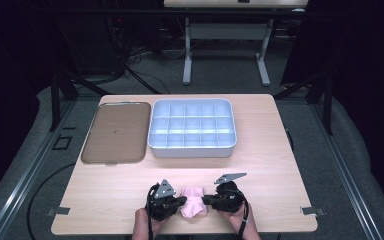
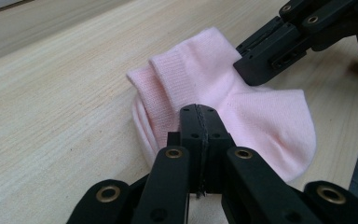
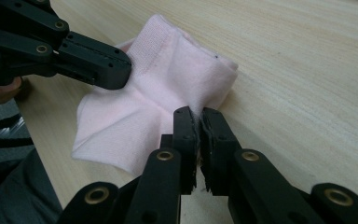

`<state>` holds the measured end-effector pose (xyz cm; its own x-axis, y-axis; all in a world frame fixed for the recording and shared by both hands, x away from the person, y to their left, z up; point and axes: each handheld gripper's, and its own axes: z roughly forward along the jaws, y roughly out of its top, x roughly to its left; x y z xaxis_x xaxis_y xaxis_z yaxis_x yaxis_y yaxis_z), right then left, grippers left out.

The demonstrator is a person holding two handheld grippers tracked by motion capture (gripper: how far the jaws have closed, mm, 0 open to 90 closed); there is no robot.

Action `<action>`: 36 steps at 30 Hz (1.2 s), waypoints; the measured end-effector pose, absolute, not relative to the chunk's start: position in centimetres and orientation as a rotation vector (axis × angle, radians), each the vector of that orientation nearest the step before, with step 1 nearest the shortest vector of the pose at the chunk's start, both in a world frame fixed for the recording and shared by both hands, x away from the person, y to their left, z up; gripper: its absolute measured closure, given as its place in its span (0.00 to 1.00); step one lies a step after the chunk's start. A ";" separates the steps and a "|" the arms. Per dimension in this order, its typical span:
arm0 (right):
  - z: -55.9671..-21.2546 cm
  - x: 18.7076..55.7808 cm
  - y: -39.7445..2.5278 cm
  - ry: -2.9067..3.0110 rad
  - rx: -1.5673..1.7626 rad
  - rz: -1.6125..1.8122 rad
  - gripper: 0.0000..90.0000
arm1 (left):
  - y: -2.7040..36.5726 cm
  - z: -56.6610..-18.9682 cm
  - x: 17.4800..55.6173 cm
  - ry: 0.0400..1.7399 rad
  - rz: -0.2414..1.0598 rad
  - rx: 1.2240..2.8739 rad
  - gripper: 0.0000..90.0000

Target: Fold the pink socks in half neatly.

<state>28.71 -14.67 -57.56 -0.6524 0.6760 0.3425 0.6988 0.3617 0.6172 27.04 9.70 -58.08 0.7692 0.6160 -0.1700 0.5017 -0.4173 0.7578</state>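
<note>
A pink sock (image 1: 194,201) lies folded near the table's front edge, between my two grippers. My left gripper (image 1: 181,201) pinches its left side, jaws pressed together on the fabric. In the left gripper view the shut tips (image 2: 199,111) bite the sock (image 2: 261,112), and the right gripper (image 2: 265,53) grips its far side. My right gripper (image 1: 206,200) is shut on the sock's right side. In the right gripper view its tips (image 3: 196,115) clamp a folded edge of the sock (image 3: 168,70), while the left gripper (image 3: 95,60) holds the opposite side.
A white compartment box (image 1: 192,148) with several empty cells stands at the table's middle back. A flat brown tray (image 1: 115,132) lies to its left. Bare wood stretches between the box and the sock. The person's hands (image 1: 142,222) come in at the front edge.
</note>
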 end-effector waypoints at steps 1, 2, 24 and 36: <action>-57.6 28.7 -14.7 -2.567 -1.297 -1.187 0.94 | 9.7 -58.1 27.0 0.846 0.161 2.087 1.00; -57.3 28.6 -14.9 -2.555 -1.297 -1.201 0.94 | 9.6 -58.2 27.1 0.845 0.156 2.082 1.00; -55.4 28.0 -16.4 -2.523 -1.305 -1.297 0.95 | 7.4 -58.1 27.5 0.844 0.175 2.093 1.00; -54.7 27.8 -15.8 -2.521 -1.293 -1.345 0.96 | 7.0 -58.2 27.7 0.842 0.159 2.077 1.00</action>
<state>27.85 -15.78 -54.72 -0.6600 0.6606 0.3577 0.6650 0.2923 0.6872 27.69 6.97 -58.22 0.7634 0.6185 -0.1862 0.5084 -0.3976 0.7638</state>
